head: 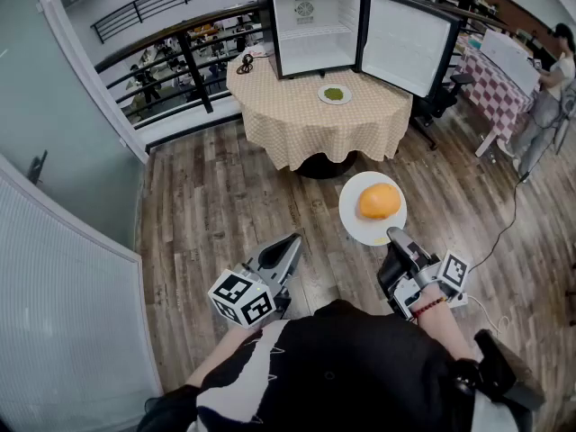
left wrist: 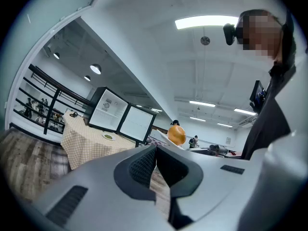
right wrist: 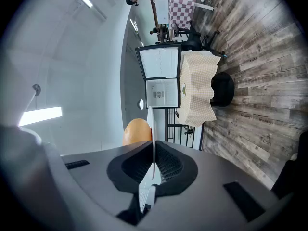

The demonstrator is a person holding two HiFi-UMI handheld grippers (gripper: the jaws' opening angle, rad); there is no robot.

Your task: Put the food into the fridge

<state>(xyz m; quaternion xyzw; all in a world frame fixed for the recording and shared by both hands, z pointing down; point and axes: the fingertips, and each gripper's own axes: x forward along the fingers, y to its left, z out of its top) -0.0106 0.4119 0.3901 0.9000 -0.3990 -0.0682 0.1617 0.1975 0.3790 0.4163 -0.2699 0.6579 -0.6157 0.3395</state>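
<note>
A white plate (head: 355, 221) carries an orange bun (head: 379, 201), and my right gripper (head: 394, 236) is shut on its near rim, holding it level above the wooden floor. In the right gripper view the plate (right wrist: 150, 124) runs edge-on between the pads, with the bun (right wrist: 136, 131) to its left. My left gripper (head: 293, 242) is shut on nothing, low at the left. Its own view shows the closed jaws (left wrist: 155, 147) and the bun (left wrist: 176, 134) beyond them. The small fridge (head: 316, 27) stands open on the round table (head: 297, 115), its door (head: 405, 43) swung right.
A second plate with green food (head: 334, 94) lies on the checked tablecloth in front of the fridge. A black railing (head: 180, 61) runs behind the table at the left. A checked side table (head: 493, 93) and a person (head: 549, 97) are at the far right.
</note>
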